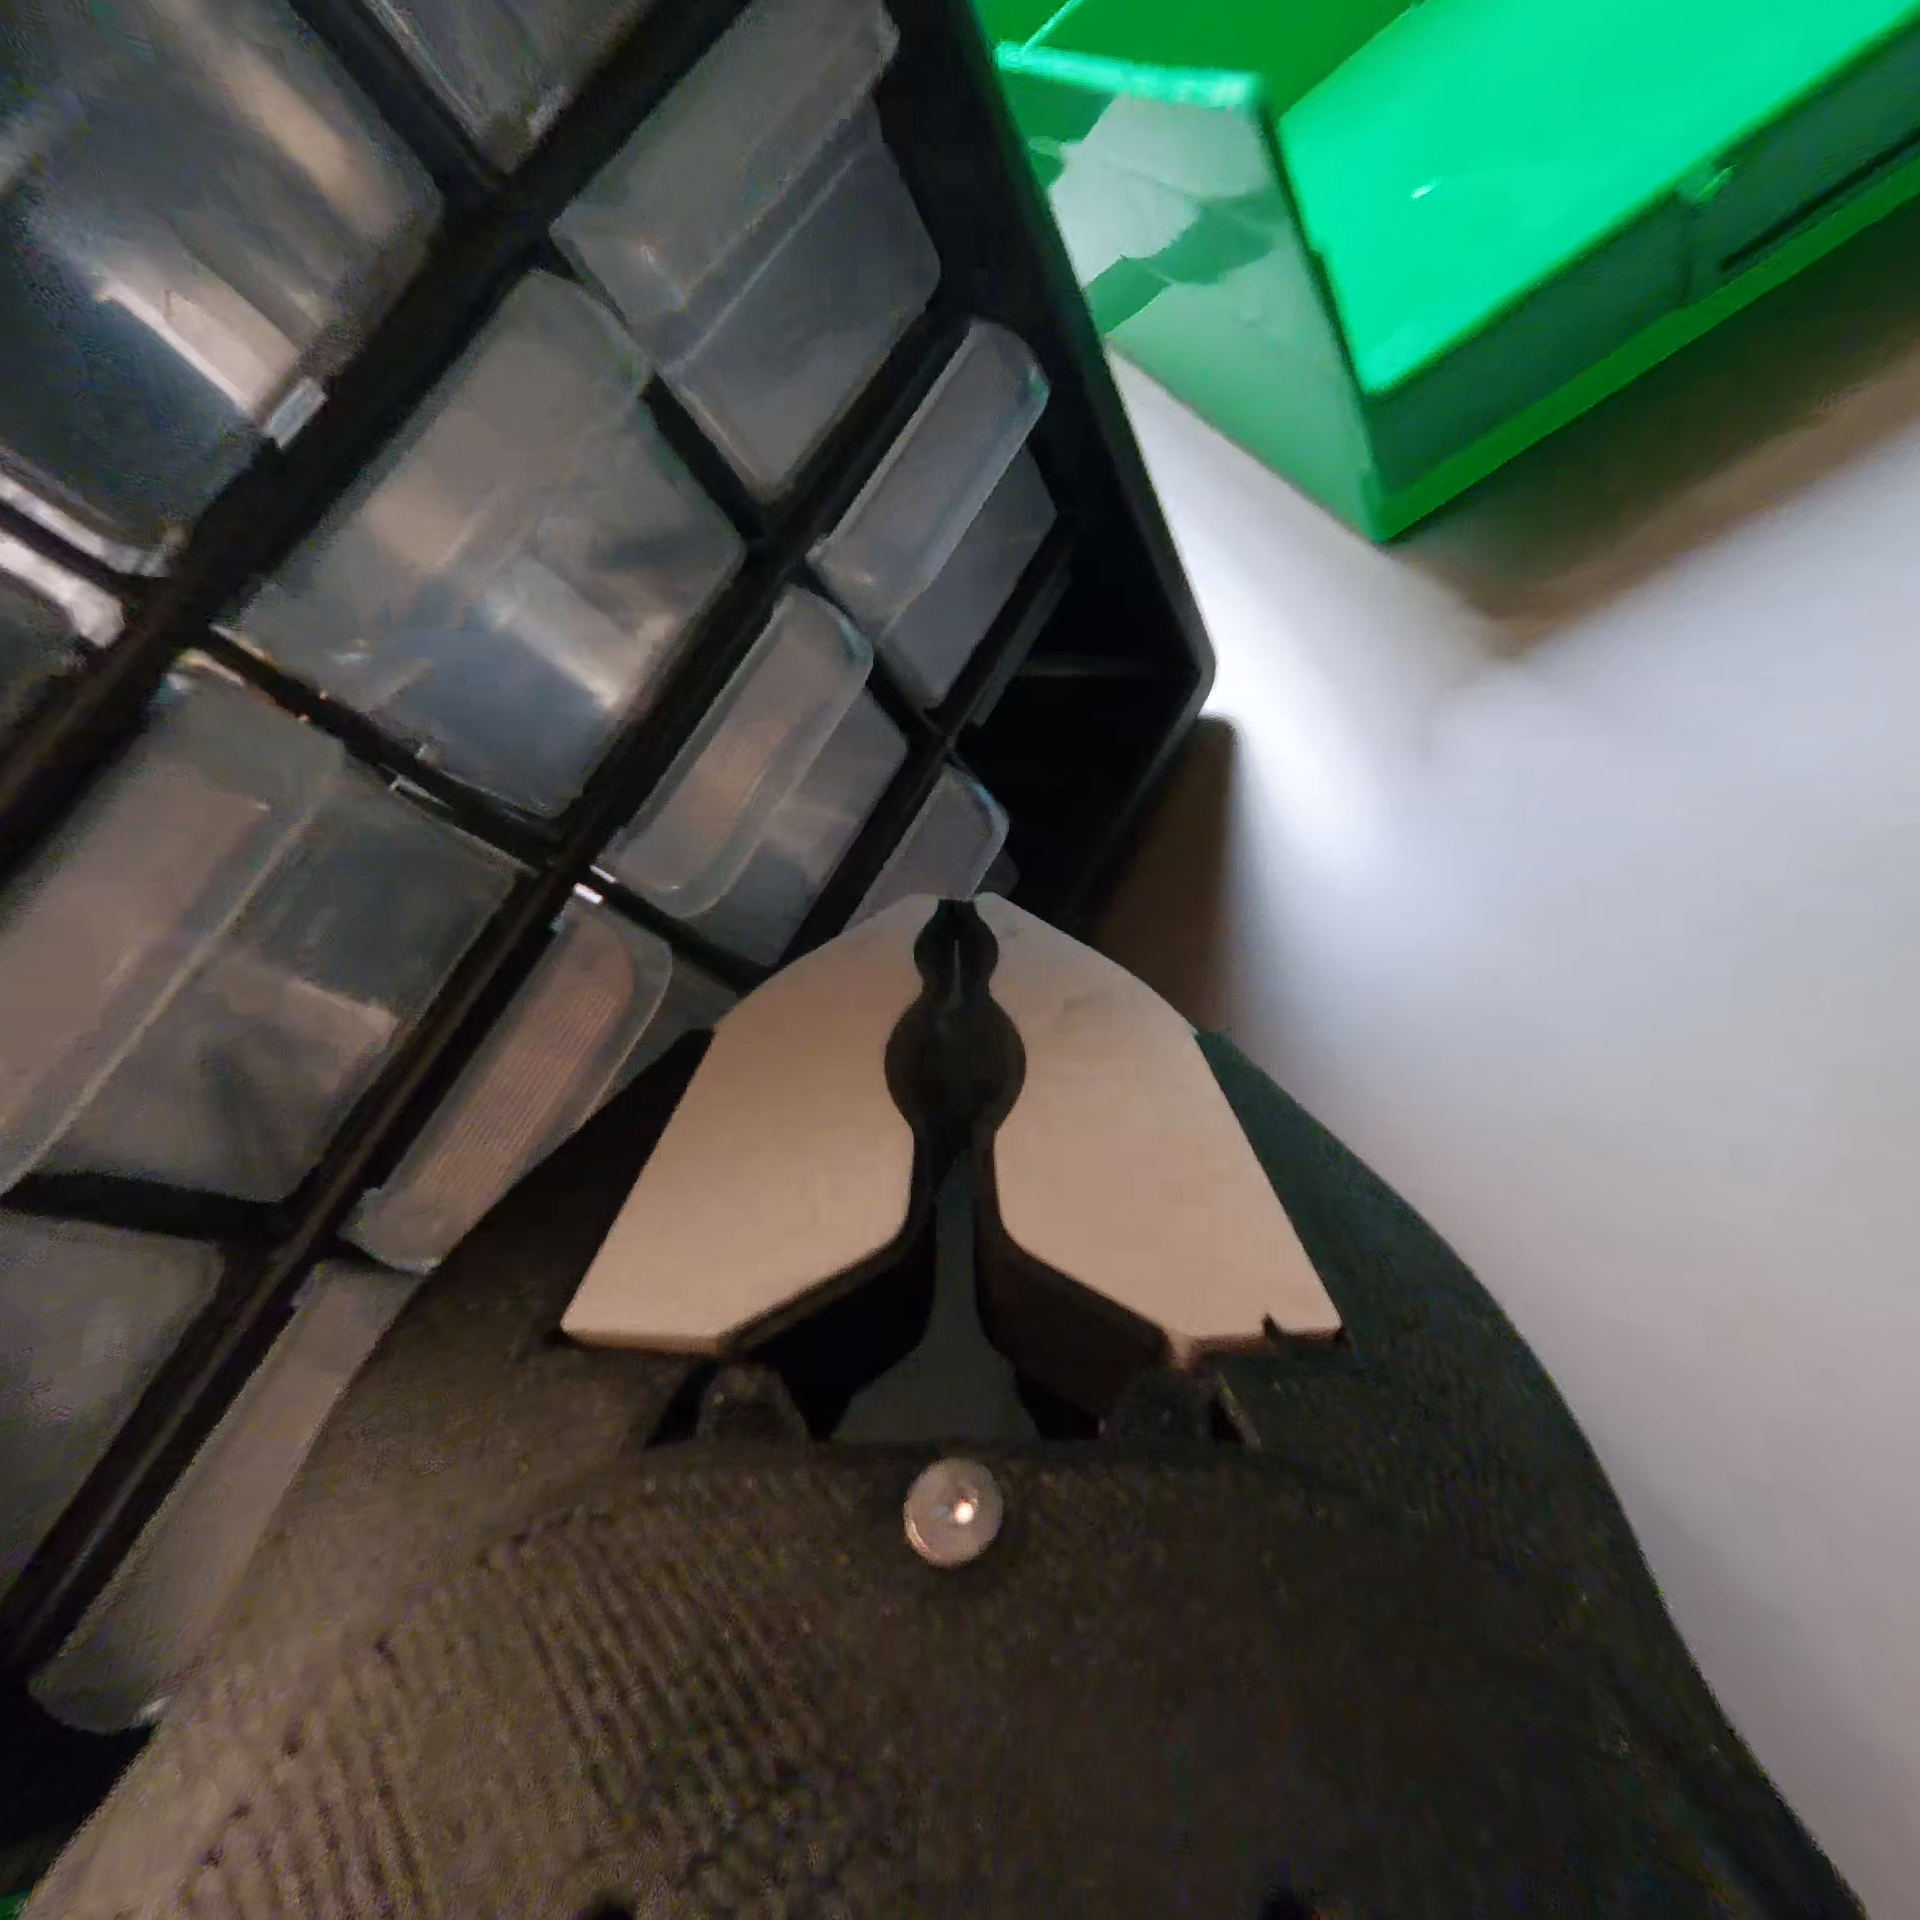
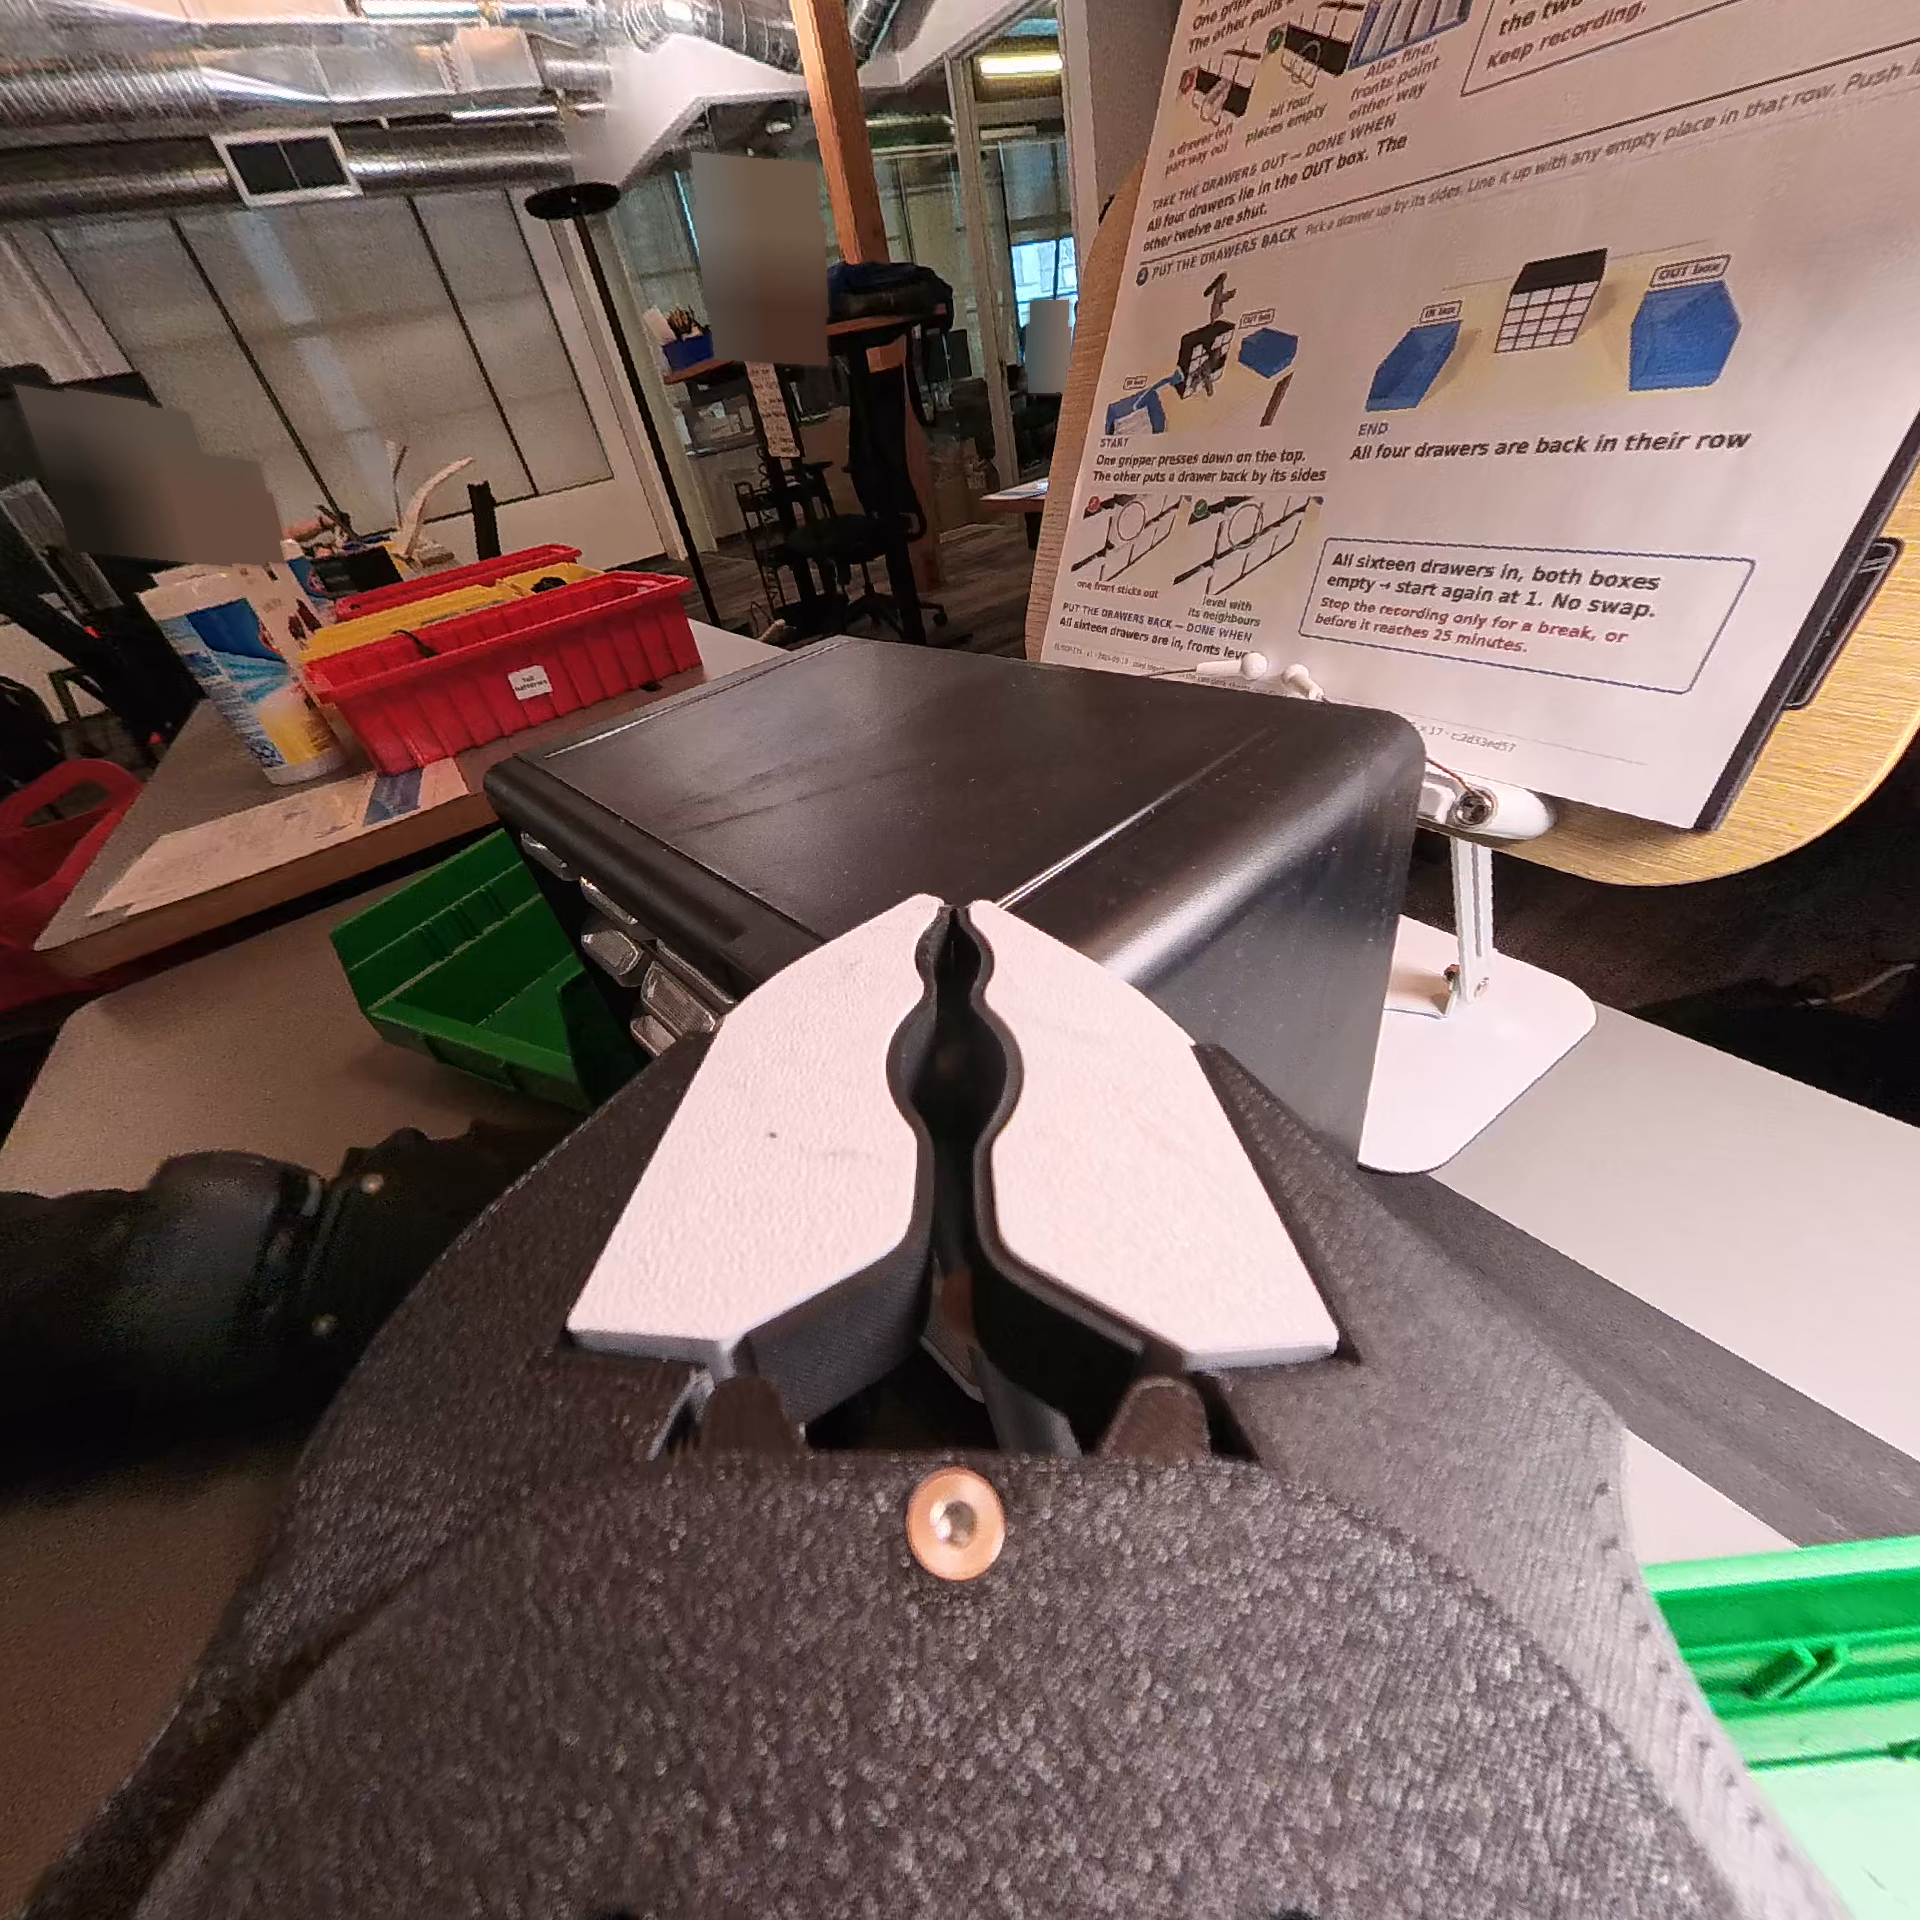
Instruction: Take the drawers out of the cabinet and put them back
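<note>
The black cabinet (image 1: 1049, 312) fills the left of the left wrist view, with several translucent drawers (image 1: 488, 540) in its slots and one dark empty slot (image 1: 1091, 727) at its corner. My left gripper (image 1: 958, 906) is shut, its tips right against the handle of a small drawer (image 1: 935, 831); I cannot tell whether the handle is pinched. In the right wrist view the cabinet's flat top (image 2: 935, 758) lies ahead. My right gripper (image 2: 956, 912) is shut and empty, its tips at the top's near edge. The drawer fronts (image 2: 644, 987) show at the left.
A green bin (image 1: 1558, 260) stands beside the cabinet on the white table (image 1: 1558, 935). In the right wrist view one green bin (image 2: 447, 966) is left of the cabinet and another (image 2: 1787, 1683) is at lower right. An instruction sheet on a white stand (image 2: 1475, 1039) stands behind it. Red bins (image 2: 499, 675) sit on a far table.
</note>
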### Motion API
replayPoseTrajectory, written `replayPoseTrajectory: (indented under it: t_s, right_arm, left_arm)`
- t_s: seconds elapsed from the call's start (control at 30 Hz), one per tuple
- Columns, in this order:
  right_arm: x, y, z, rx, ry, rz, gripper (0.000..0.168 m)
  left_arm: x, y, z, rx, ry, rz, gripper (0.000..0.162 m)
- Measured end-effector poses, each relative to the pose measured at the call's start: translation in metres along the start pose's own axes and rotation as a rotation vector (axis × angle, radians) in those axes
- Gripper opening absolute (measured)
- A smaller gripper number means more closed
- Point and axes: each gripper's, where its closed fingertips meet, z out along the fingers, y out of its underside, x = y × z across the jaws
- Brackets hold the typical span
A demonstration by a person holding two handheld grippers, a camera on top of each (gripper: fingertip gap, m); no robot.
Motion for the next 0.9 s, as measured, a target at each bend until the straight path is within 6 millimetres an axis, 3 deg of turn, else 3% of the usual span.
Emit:
replayPoseTrajectory:
  t_s: [0.03, 0.13, 0.2, 0.3, 0.4, 0.5, 0.57, 0.63, 0.77, 0.9]
  right_arm:
    - [0.0, 0.0, 0.0, 0.0, 0.0, 0.0, 0.0]
    - [0.0, 0.0, 0.0, 0.0, -0.004, 0.001, 0.0]
    - [0.0, 0.0, 0.0, 0.003, -0.008, 0.005, 0.0]
    - [0.0, 0.0, 0.0, 0.005, -0.011, 0.01, 0.0]
    - [0.0, 0.0, 0.0, -0.002, 0.003, -0.001, 0.0]
    - [0.0, 0.0, 0.0, -0.008, 0.017, -0.013, 0.0]
    - [0.001, 0.0, 0.0, -0.008, 0.021, -0.015, 0.0]
    - [0.0, 0.0, 0.0, -0.007, 0.021, -0.014, 0.0]
    - [0.0, 0.0, 0.0, -0.006, 0.013, -0.012, 0.0]
    - [0.0, 0.0, 0.0, -0.008, -0.002, -0.012, 0.0]
  left_arm:
    - [0.002, -0.005, -0.007, 0.02, 0.032, -0.022, 0.001]
    - [-0.003, -0.032, -0.046, 0.132, 0.131, -0.088, 0.0]
    - [-0.023, -0.057, -0.085, 0.245, 0.137, -0.092, 0.0]
    - [-0.092, -0.084, -0.149, 0.385, 0.009, -0.075, 0.0]
    - [-0.177, -0.078, -0.193, 0.35, -0.132, -0.114, 0.0]
    - [-0.252, -0.025, -0.199, 0.114, -0.208, -0.132, 0.001]
    - [-0.289, 0.03, -0.19, -0.105, -0.215, -0.108, 0.004]
    - [-0.312, 0.092, -0.179, -0.335, -0.2, -0.061, 0.005]
    - [-0.318, 0.197, -0.167, -0.73, -0.051, 0.023, 0.015]
    - [-0.308, 0.257, -0.164, -0.994, 0.106, 0.067, 0.028]
